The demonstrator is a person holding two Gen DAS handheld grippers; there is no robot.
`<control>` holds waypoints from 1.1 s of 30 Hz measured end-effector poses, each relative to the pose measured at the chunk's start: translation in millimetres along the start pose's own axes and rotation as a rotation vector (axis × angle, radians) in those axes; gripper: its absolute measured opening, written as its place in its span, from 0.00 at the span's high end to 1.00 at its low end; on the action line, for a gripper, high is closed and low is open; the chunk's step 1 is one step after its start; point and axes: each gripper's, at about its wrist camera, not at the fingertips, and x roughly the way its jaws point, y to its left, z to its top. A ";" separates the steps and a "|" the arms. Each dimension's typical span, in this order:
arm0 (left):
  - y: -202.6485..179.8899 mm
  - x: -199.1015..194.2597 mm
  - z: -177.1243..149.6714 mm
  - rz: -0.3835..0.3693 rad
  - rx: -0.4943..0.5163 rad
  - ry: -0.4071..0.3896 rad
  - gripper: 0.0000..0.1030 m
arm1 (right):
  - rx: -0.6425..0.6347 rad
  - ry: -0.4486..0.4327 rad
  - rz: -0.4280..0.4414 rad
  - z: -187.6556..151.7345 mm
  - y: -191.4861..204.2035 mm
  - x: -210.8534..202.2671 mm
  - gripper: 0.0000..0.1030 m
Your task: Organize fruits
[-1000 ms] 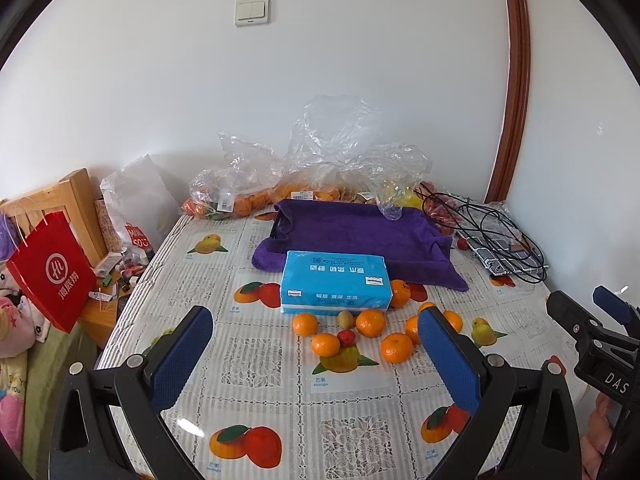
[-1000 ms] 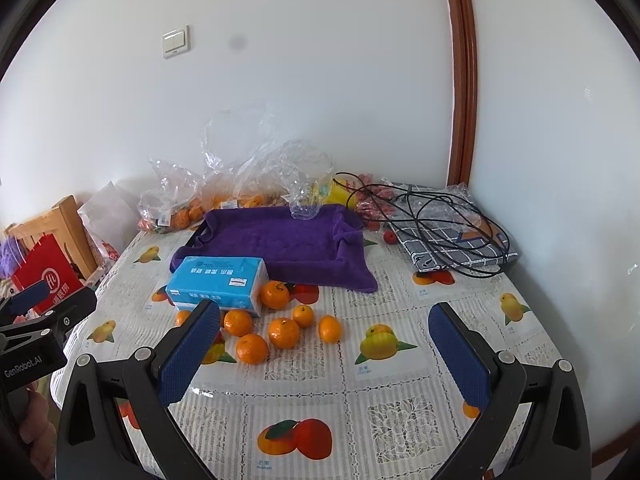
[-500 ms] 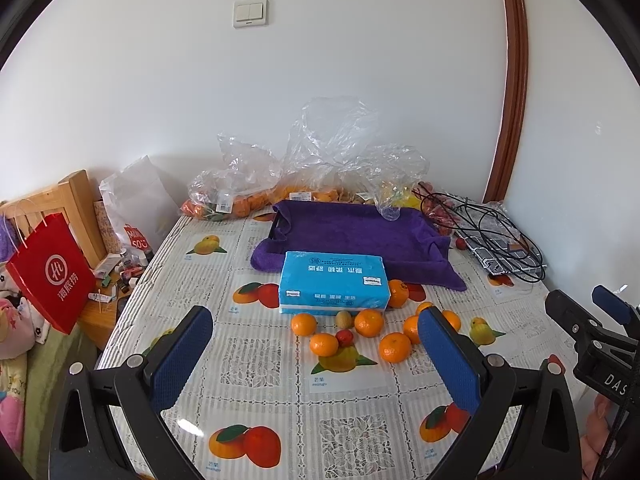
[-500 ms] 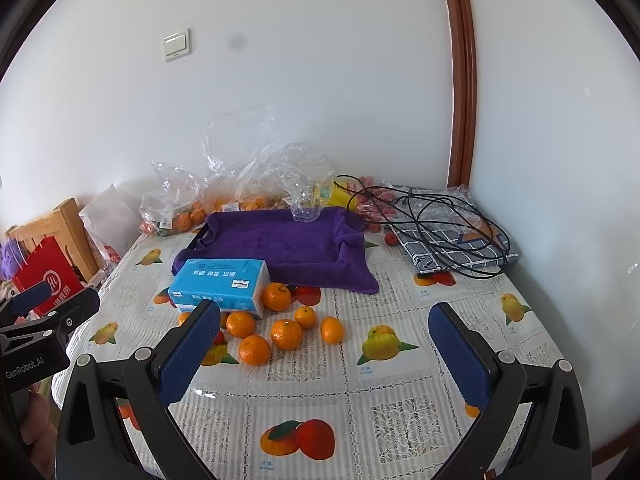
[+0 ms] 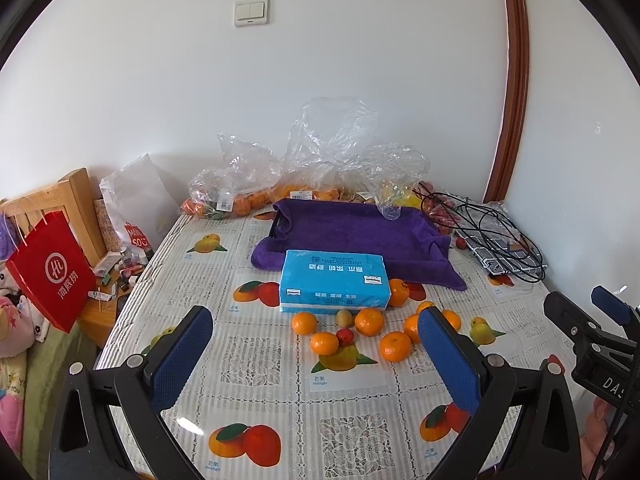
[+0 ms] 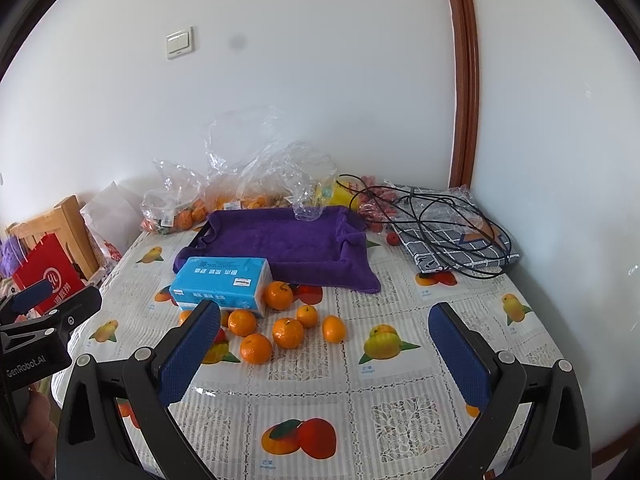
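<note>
On the fruit-print tablecloth (image 5: pixel 260 364) loose orange mandarins (image 6: pixel 288 333) lie scattered, none gathered onto the purple towel-lined tray (image 5: pixel 352 236), while left gripper (image 5: pixel 316 364) and right gripper (image 6: pixel 324 356) hover spread, empty.

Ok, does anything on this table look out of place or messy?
Yes. Loose oranges lie scattered on the tablecloth in front of the blue tissue pack, while the purple-towel-lined tray behind it sits empty. A tangled black cable sprawls over the checked cloth.

Loose oranges (image 5: pixel 370 321) clustered on tablecloth before purple-towelled tray (image 5: pixel 352 236).
</note>
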 end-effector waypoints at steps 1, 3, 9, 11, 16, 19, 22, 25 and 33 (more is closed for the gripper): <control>-0.6 -0.8 0.2 0.000 0.000 0.000 0.00 | 0.000 0.001 0.000 -0.1 -0.1 0.0 0.01; 0.0 0.0 0.0 0.000 0.000 -0.001 0.00 | -0.002 0.001 0.001 0.3 0.6 0.4 0.01; -0.1 0.0 -0.1 0.000 0.000 0.001 0.00 | -0.005 -0.002 0.005 -1.0 4.3 -1.2 0.01; -0.3 -0.4 -0.4 0.000 -0.004 0.003 0.00 | -0.009 -0.003 0.002 -1.4 5.3 -1.3 0.01; 1.9 1.7 -1.7 0.022 -0.007 0.009 0.00 | -0.025 0.004 0.000 -0.9 8.3 5.3 0.01; 5.2 8.1 -1.4 0.016 -0.008 0.022 0.00 | -0.021 0.016 0.012 0.2 7.8 13.0 0.00; 9.6 17.1 -1.5 0.014 -0.001 0.024 0.00 | -0.019 0.042 0.021 -0.6 5.9 26.2 0.00; 14.4 34.8 -0.5 -0.004 0.008 0.053 0.00 | -0.011 0.055 0.000 -4.3 0.9 41.0 0.00; 26.1 92.0 -11.6 0.016 -0.012 0.141 0.00 | 0.027 0.145 0.001 -25.6 -19.1 97.4 0.22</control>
